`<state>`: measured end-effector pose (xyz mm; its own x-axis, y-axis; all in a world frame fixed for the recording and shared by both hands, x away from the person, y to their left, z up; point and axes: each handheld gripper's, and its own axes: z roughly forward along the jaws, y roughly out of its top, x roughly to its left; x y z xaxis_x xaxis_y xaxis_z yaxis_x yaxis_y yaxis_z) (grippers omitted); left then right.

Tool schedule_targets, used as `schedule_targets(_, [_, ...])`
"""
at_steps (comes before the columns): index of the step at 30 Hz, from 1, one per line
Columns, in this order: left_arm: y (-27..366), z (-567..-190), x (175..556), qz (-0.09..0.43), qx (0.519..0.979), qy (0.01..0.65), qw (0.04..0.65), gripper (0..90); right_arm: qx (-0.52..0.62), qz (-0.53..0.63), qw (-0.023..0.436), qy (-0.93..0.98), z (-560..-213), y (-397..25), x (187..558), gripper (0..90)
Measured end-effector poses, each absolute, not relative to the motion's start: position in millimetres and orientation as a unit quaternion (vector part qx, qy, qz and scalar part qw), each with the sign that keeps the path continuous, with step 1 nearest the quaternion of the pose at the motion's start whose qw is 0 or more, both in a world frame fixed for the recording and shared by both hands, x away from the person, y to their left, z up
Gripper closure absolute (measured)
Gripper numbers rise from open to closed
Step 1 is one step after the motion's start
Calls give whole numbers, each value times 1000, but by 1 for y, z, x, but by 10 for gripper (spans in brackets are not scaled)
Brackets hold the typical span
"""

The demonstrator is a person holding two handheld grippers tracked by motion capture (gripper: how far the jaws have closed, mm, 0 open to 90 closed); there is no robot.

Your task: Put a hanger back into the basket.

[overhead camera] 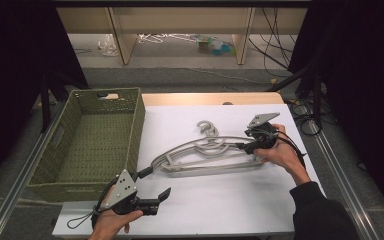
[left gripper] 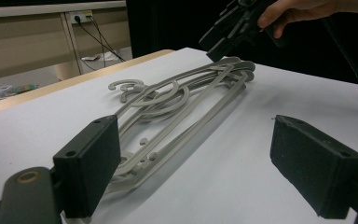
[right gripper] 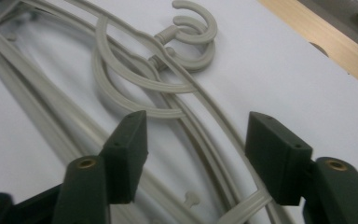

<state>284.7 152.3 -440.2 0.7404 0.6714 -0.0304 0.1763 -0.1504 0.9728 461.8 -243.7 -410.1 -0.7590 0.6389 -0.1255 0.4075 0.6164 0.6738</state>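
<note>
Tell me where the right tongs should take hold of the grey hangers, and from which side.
Grip the hangers at their right shoulder end, probably best from above. The stack lies flat on the white table, and there the thin arms bunch together, narrow enough to fit between the open jaws. The right tongs already straddle those bars there.

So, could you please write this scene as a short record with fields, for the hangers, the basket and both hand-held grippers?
hangers: grey plastic hangers, stacked flat on the white table cover, hooks pointing away from the person
basket: green woven basket, at the left end of the hangers, nothing visible inside
left hand-held gripper: open, near the table's front edge, apart from the hangers
right hand-held gripper: open, jaws either side of the stack's right end, not closed on it
background: cables and small items on the floor beyond the table
</note>
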Motion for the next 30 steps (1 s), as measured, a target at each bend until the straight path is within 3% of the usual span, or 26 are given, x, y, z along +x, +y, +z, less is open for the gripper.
schedule_targets(11, [153,-440,285,212,727,293,584,162,299,281,163,897,-421,-232,505,506])
schedule_targets(30, [153,-440,285,212,728,293,583,162,235,194,185,934,-443,-217,523,615])
